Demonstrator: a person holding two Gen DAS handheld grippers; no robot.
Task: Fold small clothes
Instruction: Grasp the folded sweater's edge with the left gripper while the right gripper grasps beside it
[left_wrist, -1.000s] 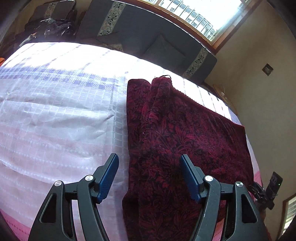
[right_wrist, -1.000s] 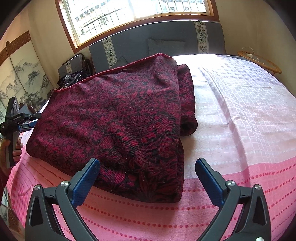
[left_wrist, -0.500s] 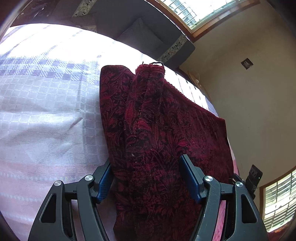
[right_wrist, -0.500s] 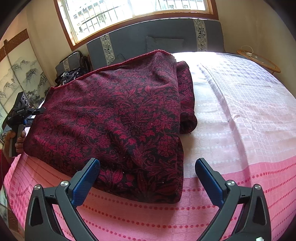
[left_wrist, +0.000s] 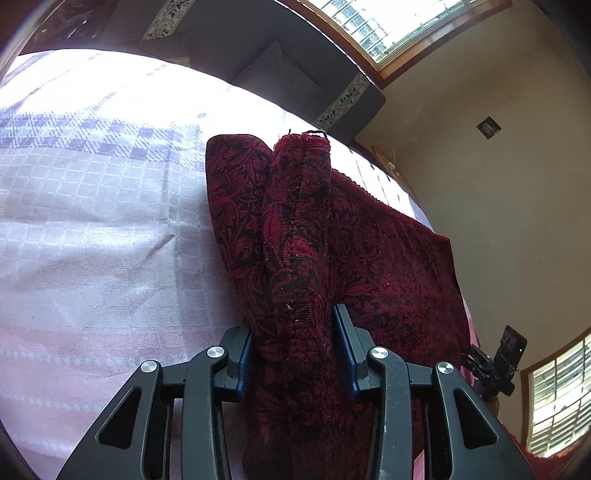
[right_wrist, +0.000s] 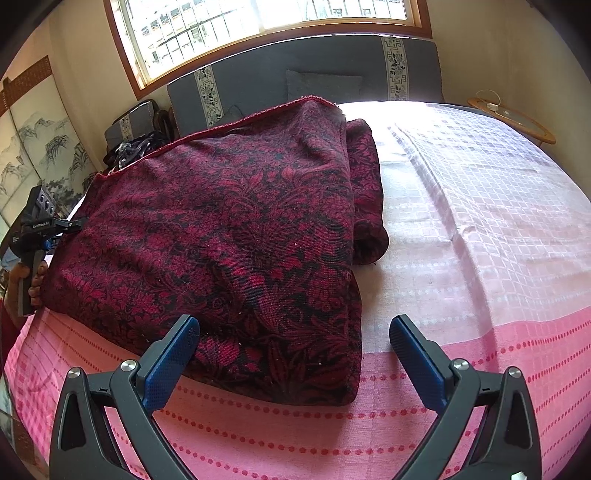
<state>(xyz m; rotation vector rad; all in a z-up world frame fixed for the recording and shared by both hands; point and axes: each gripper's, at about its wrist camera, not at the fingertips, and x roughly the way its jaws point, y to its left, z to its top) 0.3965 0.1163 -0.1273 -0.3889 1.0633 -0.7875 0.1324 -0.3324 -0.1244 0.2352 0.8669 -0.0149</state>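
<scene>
Cloth: while it lies folded on the pink-and-white bedspread (right_wrist: 480, 229), the dark red floral cloth (right_wrist: 229, 229) has one edge bunched up.
Left gripper (left_wrist: 291, 343): jaws closing — pads apparently pressing that bunched edge.
Right gripper (right_wrist: 295, 347): jaws apart — hovering at the near corner.

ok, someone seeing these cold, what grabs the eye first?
The dark red patterned cloth, folded in thick layers on the pink and white bedspread. Next, the left gripper, jaws closing around a bunched ridge of that cloth. The right gripper hangs open at the cloth's near corner, gripping nothing.
</scene>
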